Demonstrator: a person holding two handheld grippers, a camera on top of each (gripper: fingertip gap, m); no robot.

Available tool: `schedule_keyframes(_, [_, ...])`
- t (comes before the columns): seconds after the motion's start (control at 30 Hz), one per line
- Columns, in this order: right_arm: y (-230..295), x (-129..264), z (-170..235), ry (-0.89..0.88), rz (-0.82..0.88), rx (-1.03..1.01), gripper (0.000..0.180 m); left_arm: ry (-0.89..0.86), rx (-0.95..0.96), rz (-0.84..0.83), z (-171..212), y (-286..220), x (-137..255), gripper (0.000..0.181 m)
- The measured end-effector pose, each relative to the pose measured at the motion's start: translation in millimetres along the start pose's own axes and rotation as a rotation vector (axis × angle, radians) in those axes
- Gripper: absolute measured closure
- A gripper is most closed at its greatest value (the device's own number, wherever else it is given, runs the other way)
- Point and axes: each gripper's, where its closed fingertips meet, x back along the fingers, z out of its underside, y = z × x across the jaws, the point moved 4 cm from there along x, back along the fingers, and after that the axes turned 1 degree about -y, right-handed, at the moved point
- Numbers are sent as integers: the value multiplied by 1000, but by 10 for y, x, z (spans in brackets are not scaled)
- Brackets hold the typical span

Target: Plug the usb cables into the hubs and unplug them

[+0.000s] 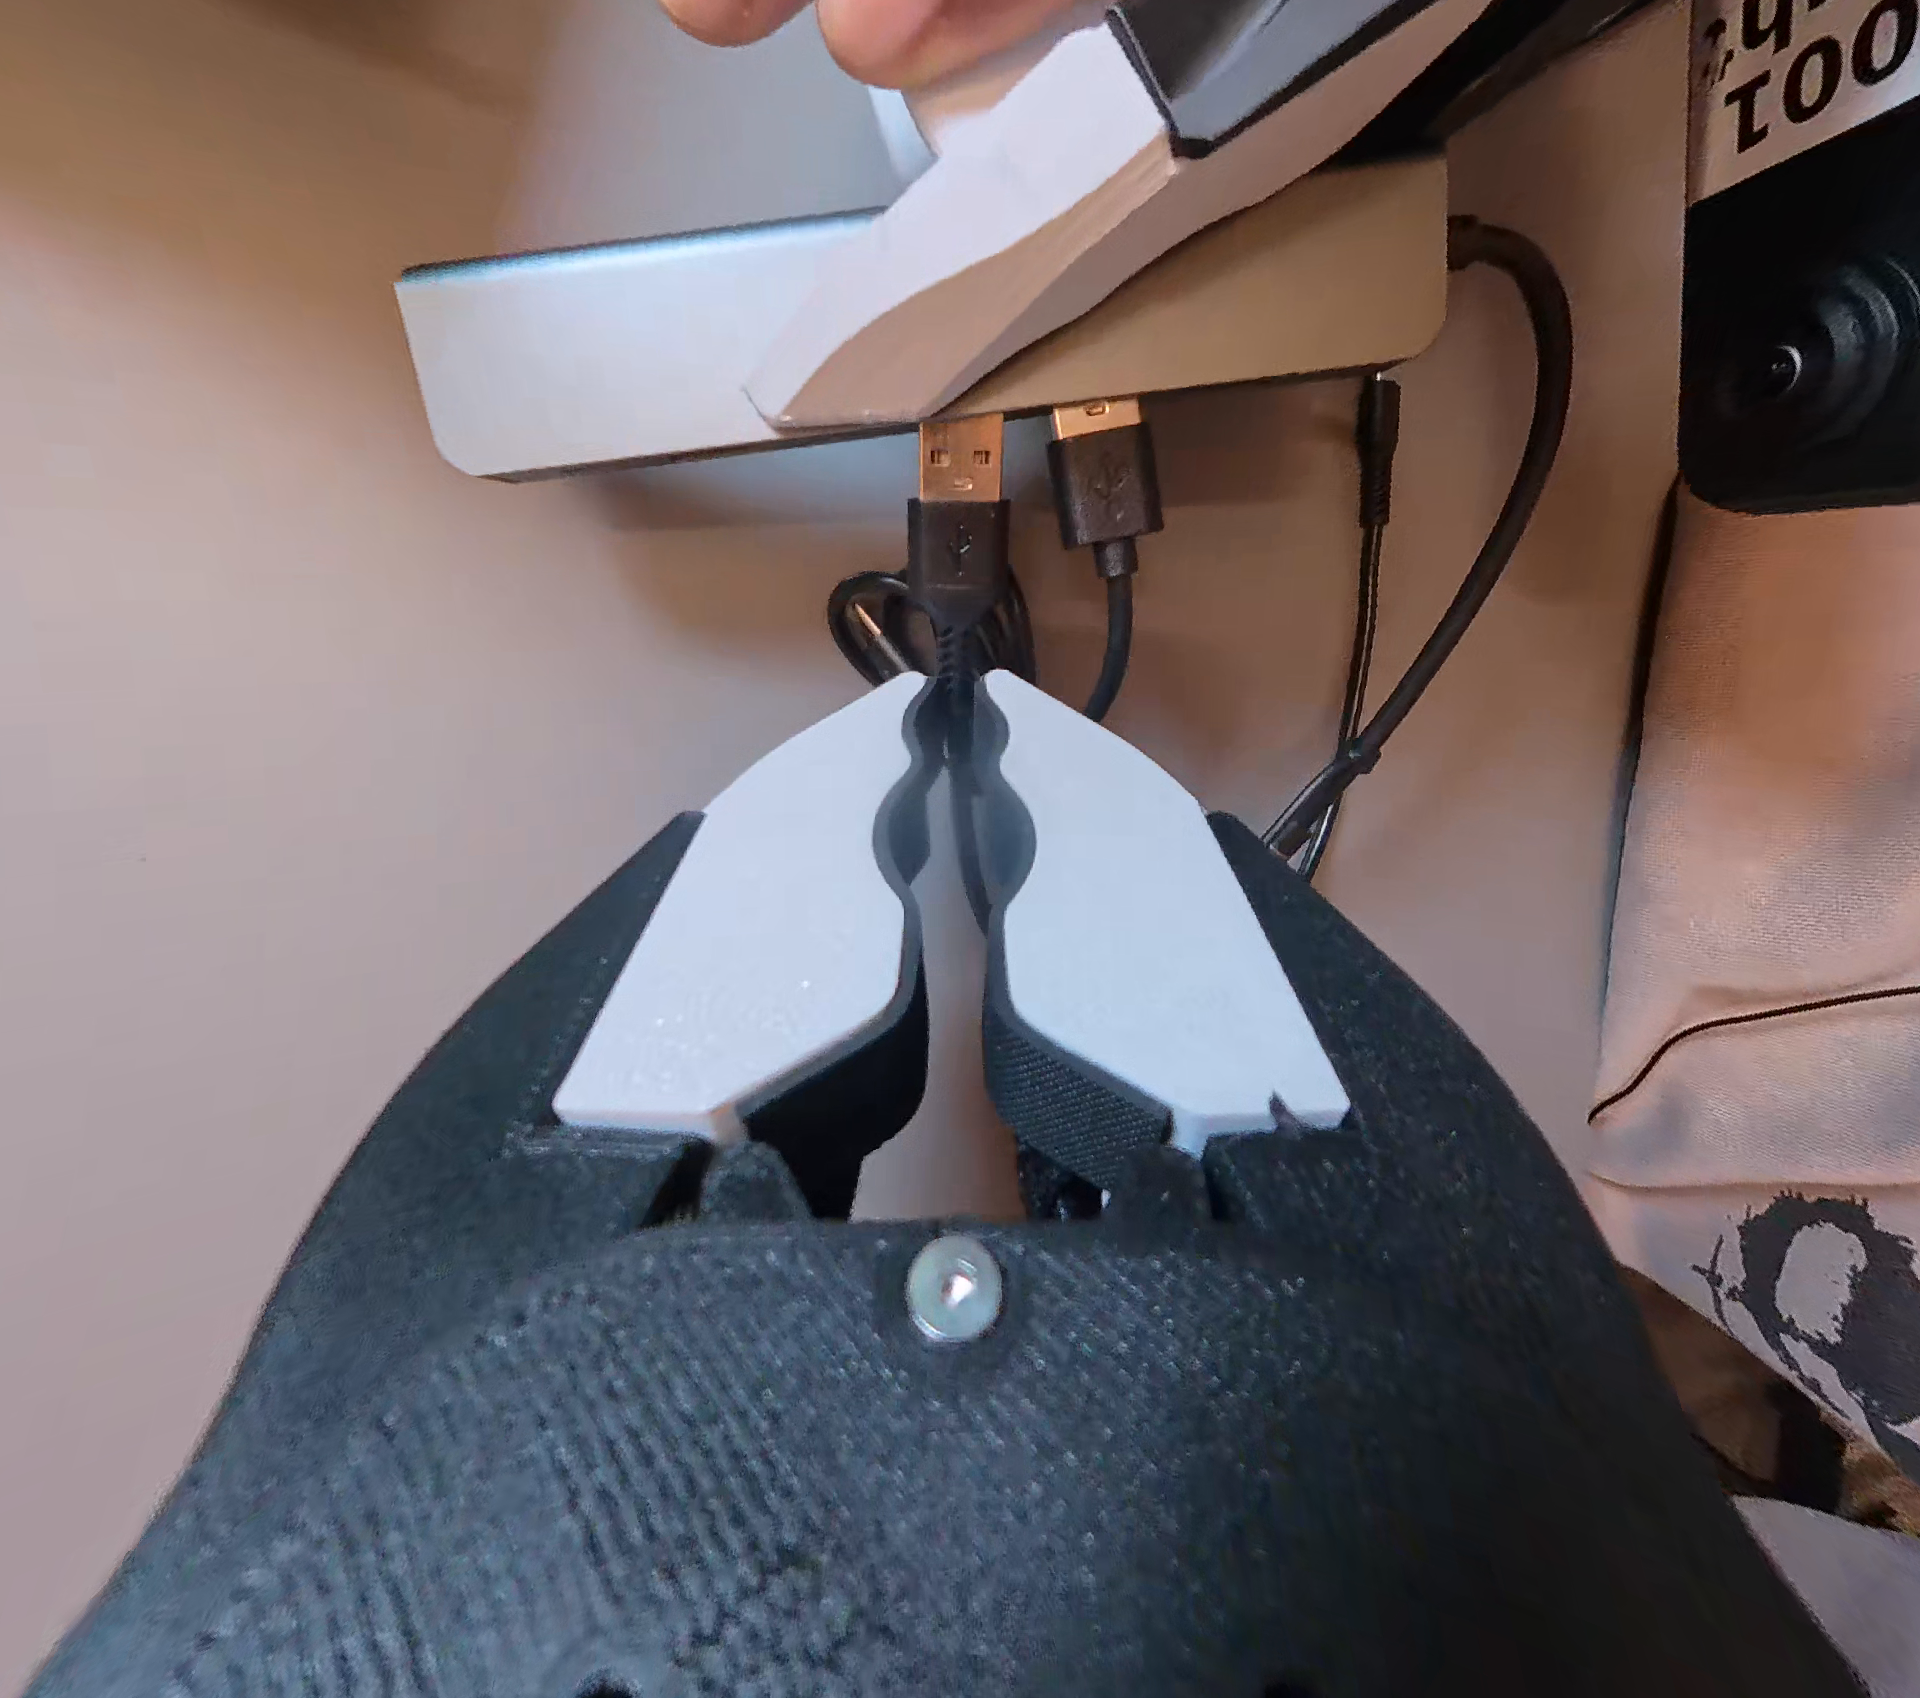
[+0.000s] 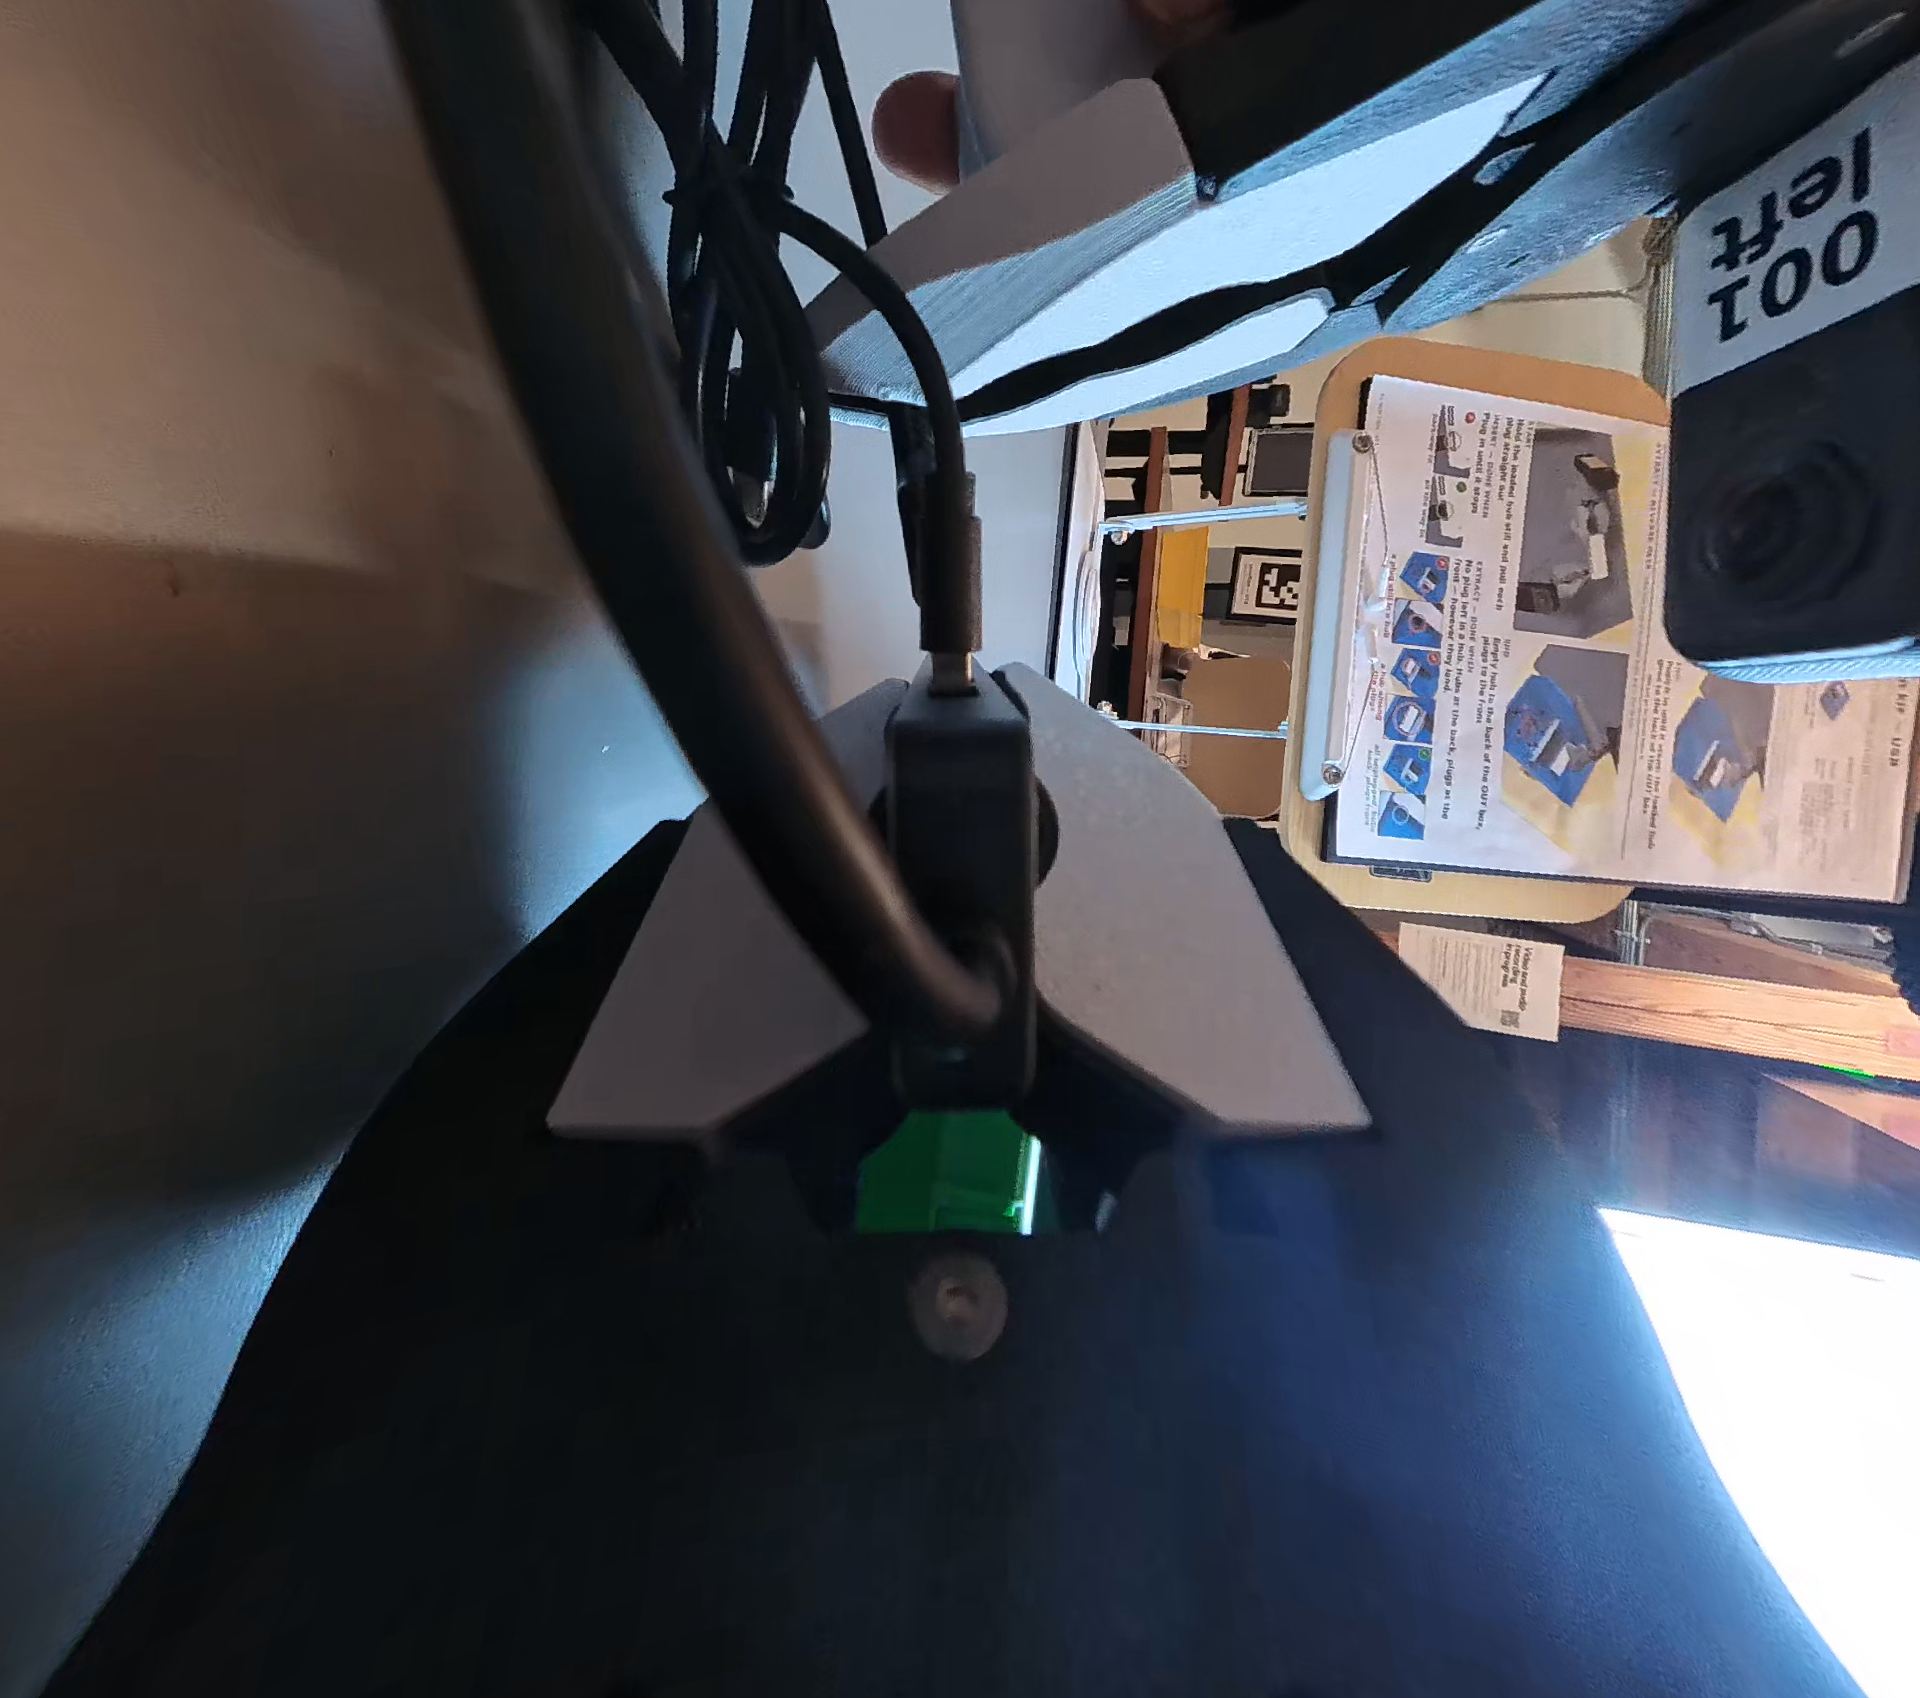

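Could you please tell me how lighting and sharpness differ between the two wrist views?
Left wrist view: evenly lit and sharp on the silver rectangular USB hub and black USB plug; wide-angle bending at edges. Right wrist view: backlit, a blown-out white patch at lower right, the gripper dark, the thick black cable blurred.

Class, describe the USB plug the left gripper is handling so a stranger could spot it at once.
Find the silver hub clamped by the right gripper. Two black USB plugs meet its near edge. The held plug is the left one, with more of its metal shell exposed, its braided cable pinched by the left gripper.
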Motion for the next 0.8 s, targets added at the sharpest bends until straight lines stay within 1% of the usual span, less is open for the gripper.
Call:
schedule_keyframes(0.13, [-11,-10,-5,24,12,17,169,-32,25,37,-22,-9,12,176])
schedule_keyframes(0.23, [-6,-1,-1,32,7,25,167,-101,37,124,-64,-47,37,176])
schedule_keyframes(0.33, [6,39,-62,-4,-13,7,169,-135,30,208,-62,-108,37,176])
schedule_keyframes(0.43, [56,58,-104,-45,-39,7,169,-126,4,241,-44,-162,-31,175])
schedule_keyframes(0.5, [51,77,-119,-68,-44,-17,169,-154,-1,276,-60,-183,-21,174])
schedule_keyframes(0.6, [37,74,-103,-59,-46,-32,169,-185,-24,267,-70,-167,-8,172])
schedule_keyframes(0.7, [47,58,-78,-47,-58,-55,168,-254,-53,211,-93,-132,4,168])
schedule_keyframes(0.8, [-28,67,-65,-42,-40,-117,168,-359,-71,146,-109,-60,126,149])
